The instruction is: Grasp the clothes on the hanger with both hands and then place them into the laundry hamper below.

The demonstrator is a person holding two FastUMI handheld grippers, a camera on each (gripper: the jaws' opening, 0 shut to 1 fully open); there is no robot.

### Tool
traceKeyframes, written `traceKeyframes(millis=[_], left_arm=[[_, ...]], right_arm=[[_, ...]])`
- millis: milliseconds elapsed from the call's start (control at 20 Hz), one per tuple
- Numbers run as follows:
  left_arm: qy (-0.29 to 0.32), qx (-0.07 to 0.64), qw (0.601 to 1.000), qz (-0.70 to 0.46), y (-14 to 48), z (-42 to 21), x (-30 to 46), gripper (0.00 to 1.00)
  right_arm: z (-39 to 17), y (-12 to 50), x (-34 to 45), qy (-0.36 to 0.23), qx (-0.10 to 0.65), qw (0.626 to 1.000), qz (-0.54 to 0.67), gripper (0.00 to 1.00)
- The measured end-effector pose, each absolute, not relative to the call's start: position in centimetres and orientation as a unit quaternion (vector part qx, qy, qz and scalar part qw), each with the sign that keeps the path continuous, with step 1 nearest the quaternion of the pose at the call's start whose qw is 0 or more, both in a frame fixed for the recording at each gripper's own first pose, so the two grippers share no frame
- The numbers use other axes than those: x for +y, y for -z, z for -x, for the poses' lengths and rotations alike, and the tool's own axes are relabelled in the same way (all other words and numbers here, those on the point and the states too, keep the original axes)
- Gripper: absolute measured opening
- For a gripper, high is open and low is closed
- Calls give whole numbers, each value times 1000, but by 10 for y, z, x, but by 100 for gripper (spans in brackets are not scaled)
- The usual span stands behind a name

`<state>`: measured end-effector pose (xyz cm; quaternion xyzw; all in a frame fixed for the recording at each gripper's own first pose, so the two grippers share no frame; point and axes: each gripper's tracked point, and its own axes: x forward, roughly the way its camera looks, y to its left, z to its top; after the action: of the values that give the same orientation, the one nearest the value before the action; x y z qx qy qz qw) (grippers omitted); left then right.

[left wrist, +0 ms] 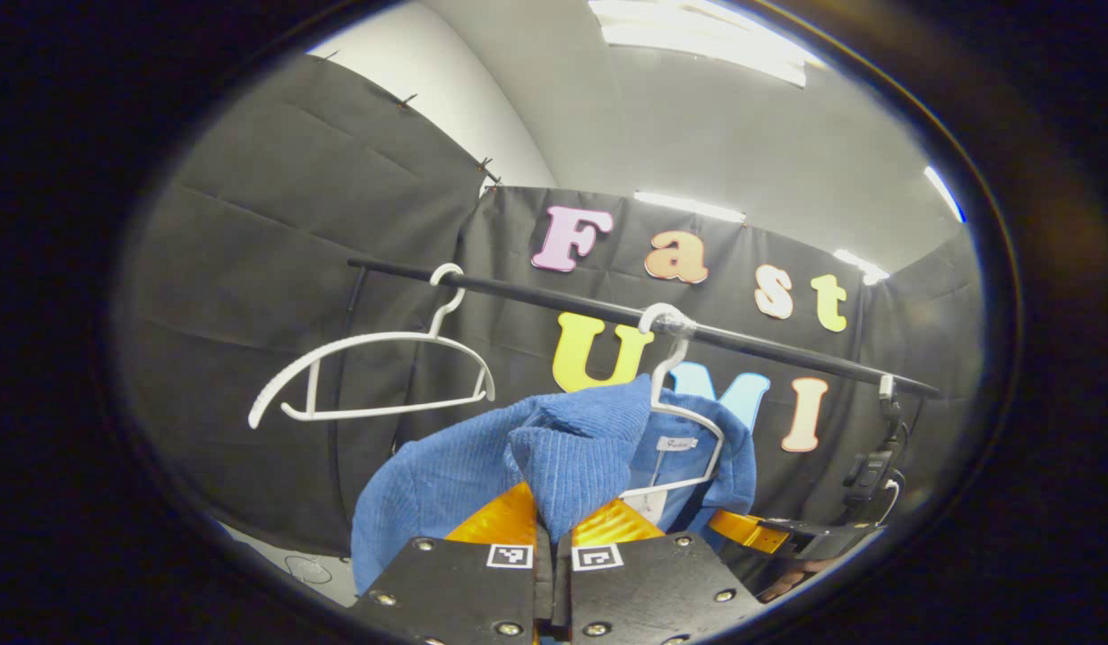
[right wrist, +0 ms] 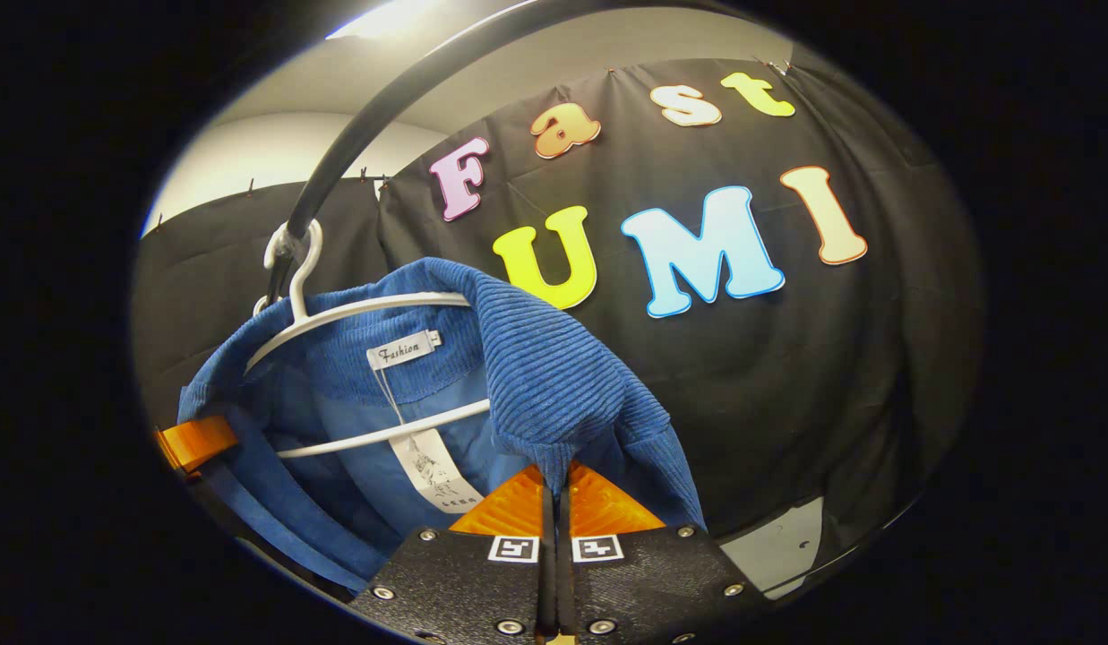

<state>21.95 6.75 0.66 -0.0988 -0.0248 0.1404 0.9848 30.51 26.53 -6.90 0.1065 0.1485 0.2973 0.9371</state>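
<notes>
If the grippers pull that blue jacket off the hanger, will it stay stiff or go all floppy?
Probably floppy: the blue jacket already folds and droops where the right gripper and left gripper pinch it. Its ribbed, thick-looking cloth likely grips well rather than slipping. The white hanger may snag the collar as it comes off.

empty hanger [left wrist: 374, 376] left of jacket [left wrist: 482, 466], rail [left wrist: 607, 312] overhead

A: Left hand-held gripper [left wrist: 554, 524]?
B: Raised, pointing up and forward. Fingers drawn together, blue jacket [left wrist: 482, 466] fabric pinched between them.
A: Right hand-held gripper [right wrist: 556, 502]?
B: Same pose, fingers closed on a fold of the jacket. It also appears at lower right of the left gripper view.
</notes>
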Motion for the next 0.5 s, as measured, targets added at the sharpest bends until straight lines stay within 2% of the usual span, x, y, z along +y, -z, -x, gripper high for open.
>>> traceKeyframes(millis=[500], left_arm=[[-217,-57,973,53,-43,-197,128,0]], right_arm=[[-344,42,254,-244,79,961,-99,0]])
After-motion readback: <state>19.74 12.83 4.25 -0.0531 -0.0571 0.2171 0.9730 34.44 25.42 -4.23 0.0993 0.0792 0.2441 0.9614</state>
